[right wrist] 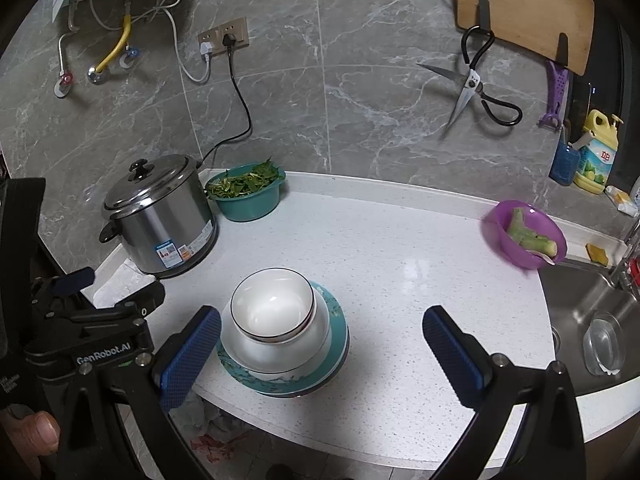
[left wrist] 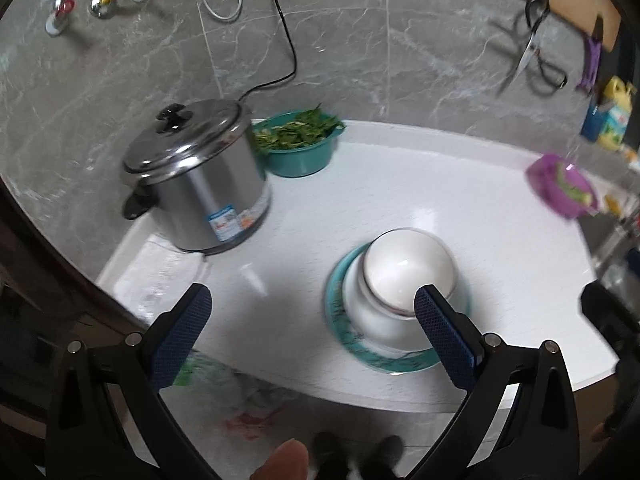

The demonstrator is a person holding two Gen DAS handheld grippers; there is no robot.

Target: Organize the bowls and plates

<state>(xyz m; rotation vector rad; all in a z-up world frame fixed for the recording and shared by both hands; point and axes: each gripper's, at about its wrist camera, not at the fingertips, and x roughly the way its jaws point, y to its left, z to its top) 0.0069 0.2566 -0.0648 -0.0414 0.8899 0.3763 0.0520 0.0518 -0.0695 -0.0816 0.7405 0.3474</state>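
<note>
The stack could be tipped off the front edge of the worktop.

2 white bowls point(right wrist: 274, 314) are nested on a teal plate point(right wrist: 339, 344), right by the front edge of the worktop point(right wrist: 400, 248). A bump from a jaw could knock them to the floor. The bowls look shiny and smooth, with a dark rim. The left gripper point(left wrist: 316, 334) and the right gripper point(right wrist: 322, 354) are both held wide open, and nothing is gripped.
</note>
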